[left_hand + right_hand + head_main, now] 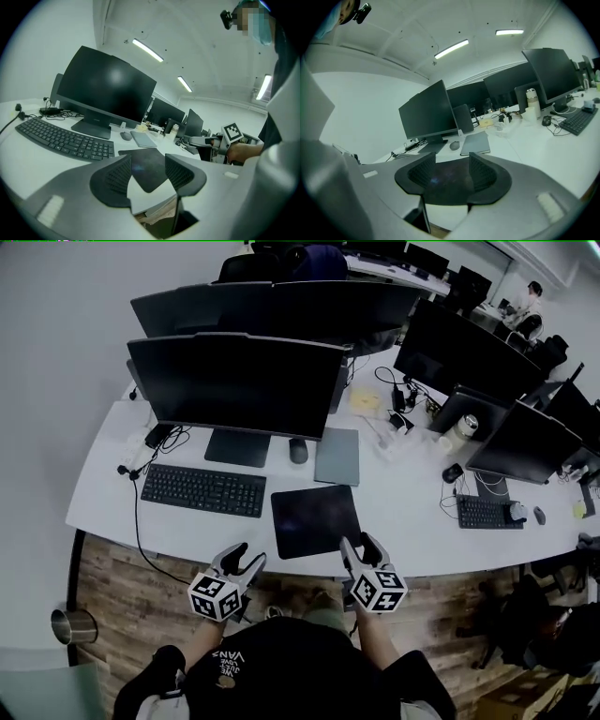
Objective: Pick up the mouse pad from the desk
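Mouse pad (316,519) lies flat on the desk (403,512), near edge just inside the front lip. Keyboard (203,490) sits close on its left, grey slab (337,456) and mouse (298,450) behind, bare desktop to its right. The pad is near-square, with the slightly longer side along the front edge, a bit skewed. Left gripper (246,559) and right gripper (361,547) hover by the pad's near corners, both jaws spread, pinching nothing.

readable text: none | shirt print (230,664): too small to make out
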Demonstrator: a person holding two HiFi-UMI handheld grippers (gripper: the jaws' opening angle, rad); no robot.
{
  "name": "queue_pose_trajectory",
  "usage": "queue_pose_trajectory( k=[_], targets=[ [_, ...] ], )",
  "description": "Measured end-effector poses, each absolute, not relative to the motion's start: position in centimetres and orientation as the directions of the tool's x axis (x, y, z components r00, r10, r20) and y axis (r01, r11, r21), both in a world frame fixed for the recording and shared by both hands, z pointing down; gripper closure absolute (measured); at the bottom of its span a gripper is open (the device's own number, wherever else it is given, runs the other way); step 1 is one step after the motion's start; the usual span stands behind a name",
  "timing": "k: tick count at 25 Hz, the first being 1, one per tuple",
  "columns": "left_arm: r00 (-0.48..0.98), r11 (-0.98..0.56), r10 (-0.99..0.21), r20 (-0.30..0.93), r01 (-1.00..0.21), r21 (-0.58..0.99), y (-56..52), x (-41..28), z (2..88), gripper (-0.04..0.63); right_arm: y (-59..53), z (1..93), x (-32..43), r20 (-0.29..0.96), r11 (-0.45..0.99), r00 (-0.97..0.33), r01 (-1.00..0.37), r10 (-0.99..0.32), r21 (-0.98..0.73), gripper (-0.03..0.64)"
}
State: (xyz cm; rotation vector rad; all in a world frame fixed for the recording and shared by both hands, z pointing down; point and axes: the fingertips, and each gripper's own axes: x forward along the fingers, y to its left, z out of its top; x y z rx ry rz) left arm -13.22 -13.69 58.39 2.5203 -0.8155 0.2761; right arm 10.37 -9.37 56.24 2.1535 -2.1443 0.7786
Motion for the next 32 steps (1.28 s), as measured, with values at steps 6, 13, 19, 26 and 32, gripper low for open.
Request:
queue_pose_trajectory(
  k=[6,13,19,26,32],
  targets=[
    [0.802,-0.699,-0.494,0.336,-0.596,0.395,-14.4,-11.4,59.4,0.399,-11.6,59.0,11.9,0.412,-0.047,-0.079,-0.957,-0.908,-0.286,0.402],
    [0.735,-0.619,-0.563,0.377,-0.678,0.397,-15.7,-10.7,60.9,0.399,-16.7,62.6,14.6,0.501,0.030,-0.145,-0.972,-0.853,-0.231,0.402],
    [0.666,-0.536,-0.620,0.415,-0.745,0.397,-16.2,-9.6,62.7,0.399,-20.9,65.9,16.7,0.581,0.094,-0.196,-0.975,-0.790,-0.202,0.402],
    [0.601,-0.452,-0.647,0.469,-0.798,0.398,-15.8,-9.4,64.3,0.399,-24.5,68.8,18.6,0.653,0.121,-0.213,-0.976,-0.726,-0.184,0.402],
    [0.561,-0.390,-0.657,0.503,-0.824,0.410,-15.0,-9.5,65.5,0.399,-25.4,71.5,18.7,0.721,0.144,-0.234,-0.972,-0.652,-0.185,0.402]
  ],
)
